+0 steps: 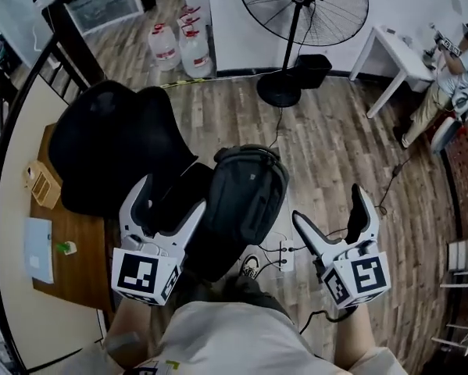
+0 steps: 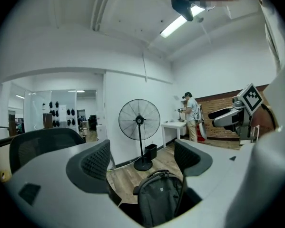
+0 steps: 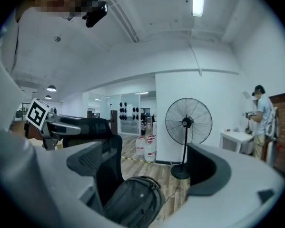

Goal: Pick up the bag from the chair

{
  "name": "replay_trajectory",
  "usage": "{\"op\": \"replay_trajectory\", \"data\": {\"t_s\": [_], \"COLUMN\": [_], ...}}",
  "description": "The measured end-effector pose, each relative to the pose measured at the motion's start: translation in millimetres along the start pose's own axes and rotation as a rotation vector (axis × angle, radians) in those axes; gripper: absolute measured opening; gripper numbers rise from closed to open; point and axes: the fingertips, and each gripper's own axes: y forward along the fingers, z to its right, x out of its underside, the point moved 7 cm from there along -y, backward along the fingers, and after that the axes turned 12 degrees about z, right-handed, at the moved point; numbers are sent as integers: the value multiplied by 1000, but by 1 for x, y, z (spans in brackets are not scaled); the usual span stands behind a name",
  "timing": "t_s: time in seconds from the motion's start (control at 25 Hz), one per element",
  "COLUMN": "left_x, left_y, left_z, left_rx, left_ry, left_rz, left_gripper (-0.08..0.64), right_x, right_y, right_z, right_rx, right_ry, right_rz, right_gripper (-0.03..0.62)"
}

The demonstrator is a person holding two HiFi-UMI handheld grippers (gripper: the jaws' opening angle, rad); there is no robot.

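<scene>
A black backpack (image 1: 245, 198) rests on the seat of a black mesh office chair (image 1: 108, 143), its top handle pointing away from me. My left gripper (image 1: 171, 194) is open just left of the bag, over the seat. In the left gripper view the backpack (image 2: 159, 198) sits low between the spread jaws of that gripper (image 2: 142, 158), not touched. My right gripper (image 1: 327, 203) is open to the right of the bag, over the floor. The right gripper view shows the backpack (image 3: 132, 201) below the empty right gripper (image 3: 154, 163).
A big standing fan (image 1: 302, 6) and a black bin (image 1: 310, 69) stand ahead. Water jugs (image 1: 179, 45) are by the pillar. A person (image 1: 452, 73) works at a white table (image 1: 394, 57) far right. A wooden desk (image 1: 69, 264) is left; a power strip (image 1: 284, 252) with cables lies below.
</scene>
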Motion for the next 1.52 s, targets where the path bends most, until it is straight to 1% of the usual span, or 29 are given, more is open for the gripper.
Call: {"op": "replay_trajectory", "data": {"t_s": [0.08, 0.16, 0.32, 0.48, 0.64, 0.76, 0.84, 1.0, 1.16, 1.28, 1.4, 1.52], "left_x": [0, 2, 6, 4, 7, 11, 18, 39, 63, 88, 121, 160], "left_y": [2, 5, 7, 2, 4, 7, 11, 27, 50, 70, 90, 107], "left_z": [4, 4, 7, -1, -9, -13, -16, -24, -31, -34, -35, -36], "left_rx": [-21, -30, -26, -29, -16, -3, 10, 35, 57, 73, 89, 97], "left_ry": [4, 12, 36, 31, 18, 19, 7, -31, -44, -54, -69, -108], "left_rz": [-10, -23, -48, -25, -24, -31, -43, -84, -126, -170, -220, -274], "left_gripper": [405, 405, 405, 405, 405, 405, 405, 405, 405, 405, 405, 405], "right_x": [6, 6, 6, 6, 9, 18, 26, 43, 71, 100, 137, 177], "right_y": [8, 17, 20, 25, 31, 34, 37, 50, 70, 86, 101, 114], "right_z": [6, 9, 18, 13, 4, 3, 3, 6, 15, 22, 30, 36], "right_rx": [-32, -47, -40, -39, -39, -27, -19, 3, 25, 39, 55, 72], "right_ry": [11, 40, 89, 79, 68, 73, 83, 97, 114, 128, 155, 192], "right_rz": [-7, 13, 18, 25, 10, -9, -25, -57, -104, -155, -213, -273], "right_gripper": [558, 558, 555, 554, 554, 554, 554, 552, 549, 545, 538, 532]}}
